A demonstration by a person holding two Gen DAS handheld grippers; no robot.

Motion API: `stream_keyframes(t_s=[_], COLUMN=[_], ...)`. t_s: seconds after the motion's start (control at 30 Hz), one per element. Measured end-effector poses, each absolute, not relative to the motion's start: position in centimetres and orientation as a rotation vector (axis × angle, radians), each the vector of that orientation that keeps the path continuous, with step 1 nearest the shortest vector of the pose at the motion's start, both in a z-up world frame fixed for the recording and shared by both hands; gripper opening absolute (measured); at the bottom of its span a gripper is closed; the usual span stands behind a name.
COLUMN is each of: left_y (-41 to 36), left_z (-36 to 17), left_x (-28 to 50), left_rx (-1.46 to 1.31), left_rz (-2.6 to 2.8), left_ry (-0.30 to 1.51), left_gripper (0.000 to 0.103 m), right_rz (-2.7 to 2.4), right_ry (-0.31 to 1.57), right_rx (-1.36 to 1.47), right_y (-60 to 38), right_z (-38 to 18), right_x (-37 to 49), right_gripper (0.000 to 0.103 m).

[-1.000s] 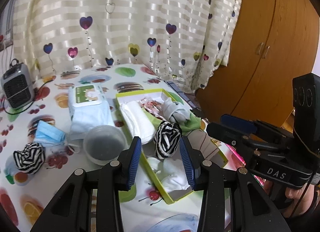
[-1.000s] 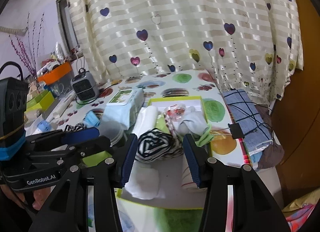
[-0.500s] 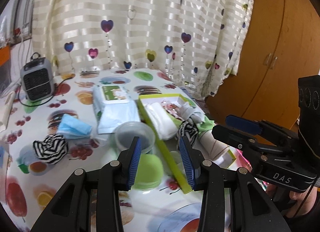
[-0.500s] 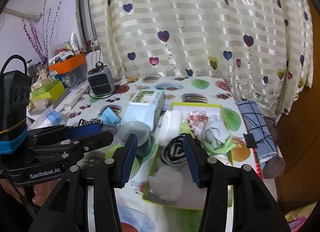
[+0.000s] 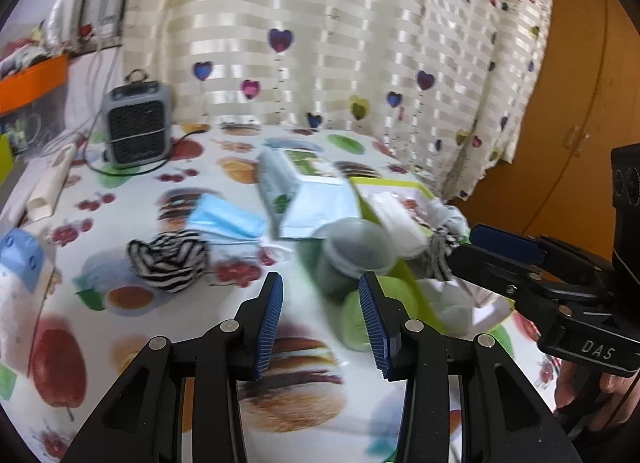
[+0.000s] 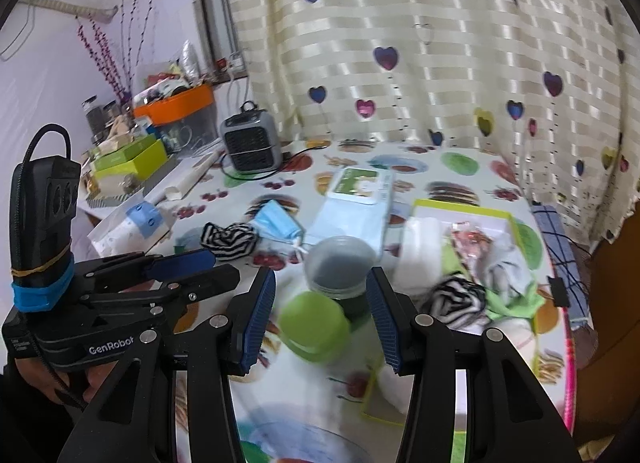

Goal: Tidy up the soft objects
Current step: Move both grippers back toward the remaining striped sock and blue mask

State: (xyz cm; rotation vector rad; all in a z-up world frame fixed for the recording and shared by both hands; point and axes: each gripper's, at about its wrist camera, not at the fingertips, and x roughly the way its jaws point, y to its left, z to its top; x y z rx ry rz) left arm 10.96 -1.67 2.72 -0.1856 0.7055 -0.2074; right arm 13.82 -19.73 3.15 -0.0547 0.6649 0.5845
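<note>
Striped black-and-white fabric, a rolled sock (image 5: 170, 259), lies loose on the fruit-print tablecloth (image 5: 168, 339) at the left, with a blue face mask (image 5: 226, 221) just beside it on its right; both seem not yet sorted. Further right the wipes pack (image 6: 362, 199) and a clear cup (image 6: 338, 265) stand near the green-rimmed tray (image 6: 464, 207), which already holds a second striped sock (image 6: 456, 297), a white pad and crumpled cloths, so the job looks partly done. The left gripper (image 5: 320, 319) and right gripper (image 6: 322, 321) both hang with jaws apart, grasping nothing. Readable writing: "GenRobot" and "DAS" on the grippers; the wipes label is too blurred.
</note>
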Motion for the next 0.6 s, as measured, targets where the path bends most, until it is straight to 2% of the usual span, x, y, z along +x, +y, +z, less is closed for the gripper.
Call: stream_keyframes(t_s=[0.3,0.37,0.6], left_y=[3.4,4.2,6.4], left_z=[1.1,0.9,-0.3], left_x=[11.9,12.2,14.1], left_rx=[-0.246,-0.252,-0.269], left_rz=[-0.107,-0.095,-0.035], left_ry=[0.735,0.737,0.763], left_gripper=[0.04,0.044,0.048], right_rz=[0.63,0.636,0.653], right_ry=[0.689,0.693,0.709], right_rx=[-0.09,-0.103,-0.148], right_y=[-16.5,-15.9,-13.8], right_z=[2.5,2.4,2.3], right_x=[14.4,14.7,15.8], right_gripper=[0.049,0.049,0.049])
